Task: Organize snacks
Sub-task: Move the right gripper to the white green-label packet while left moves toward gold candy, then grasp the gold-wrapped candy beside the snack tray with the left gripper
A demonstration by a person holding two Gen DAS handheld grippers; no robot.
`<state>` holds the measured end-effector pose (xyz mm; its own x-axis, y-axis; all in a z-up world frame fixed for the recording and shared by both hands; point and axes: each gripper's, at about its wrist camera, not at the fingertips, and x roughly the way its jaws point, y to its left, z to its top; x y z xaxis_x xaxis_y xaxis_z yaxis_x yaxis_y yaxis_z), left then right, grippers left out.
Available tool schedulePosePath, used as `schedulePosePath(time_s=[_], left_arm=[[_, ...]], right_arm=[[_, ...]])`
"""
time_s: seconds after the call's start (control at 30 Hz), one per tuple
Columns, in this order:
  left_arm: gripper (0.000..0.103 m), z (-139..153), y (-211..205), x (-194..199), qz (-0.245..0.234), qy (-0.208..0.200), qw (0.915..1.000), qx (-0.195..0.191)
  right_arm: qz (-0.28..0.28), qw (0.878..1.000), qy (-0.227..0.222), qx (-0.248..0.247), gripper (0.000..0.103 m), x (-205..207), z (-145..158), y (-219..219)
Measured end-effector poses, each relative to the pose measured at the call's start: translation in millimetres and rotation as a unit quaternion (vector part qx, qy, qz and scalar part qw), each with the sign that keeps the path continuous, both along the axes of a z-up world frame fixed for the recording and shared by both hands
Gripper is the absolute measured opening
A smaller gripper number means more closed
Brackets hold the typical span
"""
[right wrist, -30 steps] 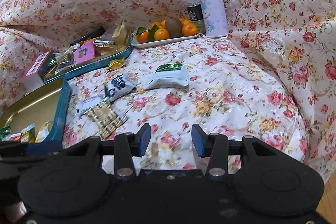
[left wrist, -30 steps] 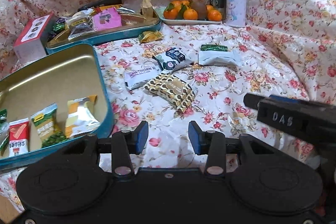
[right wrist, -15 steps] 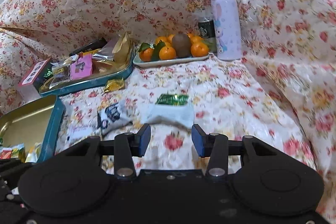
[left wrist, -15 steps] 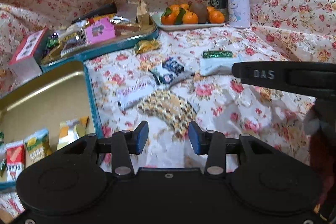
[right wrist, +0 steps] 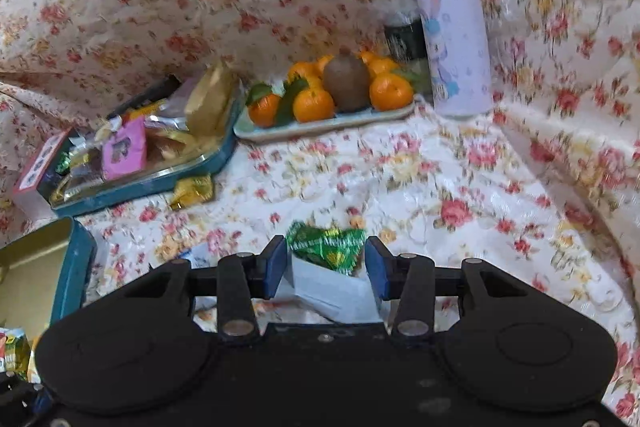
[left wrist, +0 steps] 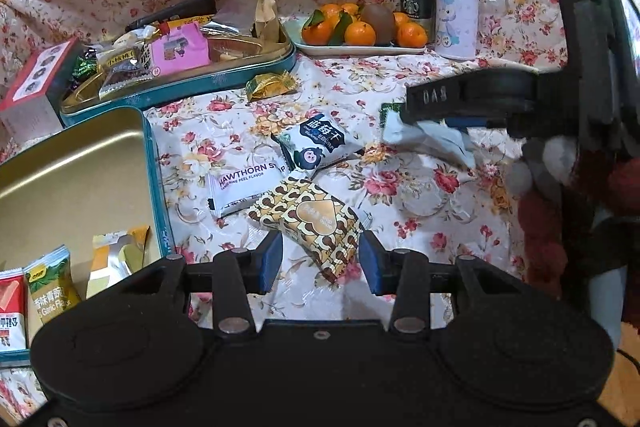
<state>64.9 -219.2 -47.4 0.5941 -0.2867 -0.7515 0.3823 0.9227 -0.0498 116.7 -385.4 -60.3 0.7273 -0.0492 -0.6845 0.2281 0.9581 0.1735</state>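
left wrist view — left gripper (left wrist: 320, 261) hangs released over the brown patterned packet (left wrist: 310, 223) beside the gold tin (left wrist: 150, 163). right wrist view — right gripper (right wrist: 326, 267) fingers straddle the green-topped white packet (right wrist: 328, 275), unclenched; next, i'd judge, clench and lift.

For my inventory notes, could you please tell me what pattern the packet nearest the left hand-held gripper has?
Brown, cream and gold retro loops around a gold heart on the packet, clearest in the left wrist view.

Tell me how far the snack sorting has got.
Done: three packets lie in the near tin. In hand: the right gripper straddles the green-topped white packet, jaws open; the left gripper hovers open over the heart-patterned packet. Left: the hawthorn strip, blueberry packet and gold candy.
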Motion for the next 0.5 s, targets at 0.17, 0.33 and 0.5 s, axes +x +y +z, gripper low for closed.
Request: schedulePosePath(time_s=[0.17,0.33,0.5], left_arm=[[0.050,3,6,6,0.014,0.012,0.9995,-0.027],[0.050,4,13,16,0.034,0.037,0.9971,-0.057],[0.050,10,18,24,0.053,0.040,0.9954,-0.069]], right_arm=[[0.018,1.000,0.014,-0.008,0.046,-17,-5,6],[0.014,1.000,0.017,0.002,0.046,-40,-5,6],[0.003,1.000,0.012,0.006,0.046,-57,-6,6]])
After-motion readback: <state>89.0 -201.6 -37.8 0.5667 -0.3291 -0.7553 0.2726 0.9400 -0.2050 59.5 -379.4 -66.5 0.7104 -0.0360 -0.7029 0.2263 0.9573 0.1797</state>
